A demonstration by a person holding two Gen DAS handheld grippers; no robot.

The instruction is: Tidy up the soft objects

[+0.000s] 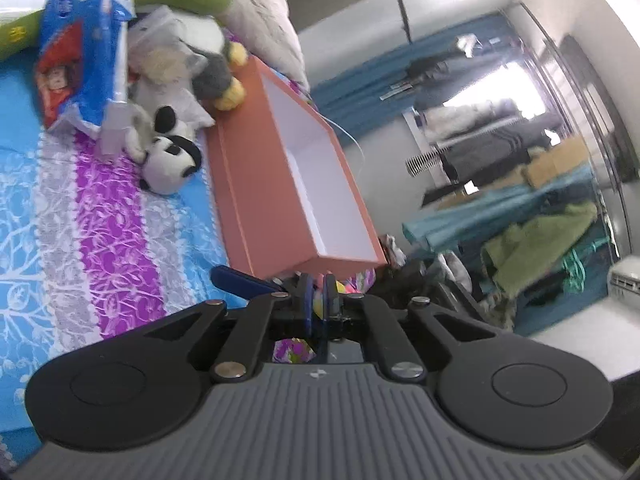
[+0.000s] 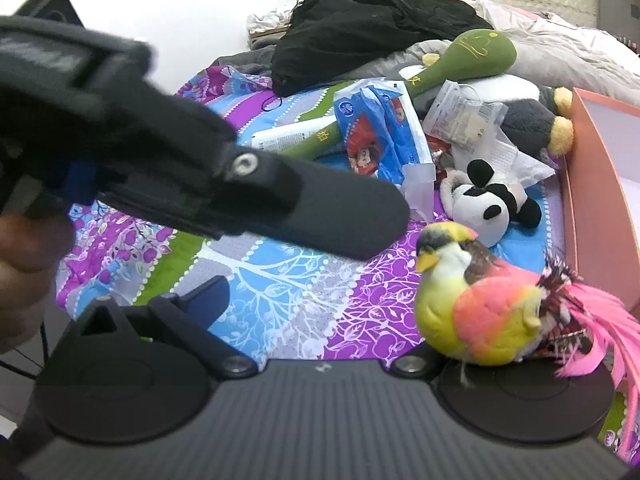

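Left gripper [image 1: 318, 300] pinched together, empty; right gripper unclear; bird [image 2: 480, 304] at bed edge by orange box [image 1: 280, 184]; nudge risks toppling.

Matt, ribbed grey plastic on the left gripper [image 1: 318, 300] body, soft plush on the panda [image 2: 490, 204], glossy crinkled plastic film on the blue packet [image 2: 380, 136], printed woven cloth on the bedspread [image 1: 100, 216], smooth matt card on the orange box [image 1: 260, 184].
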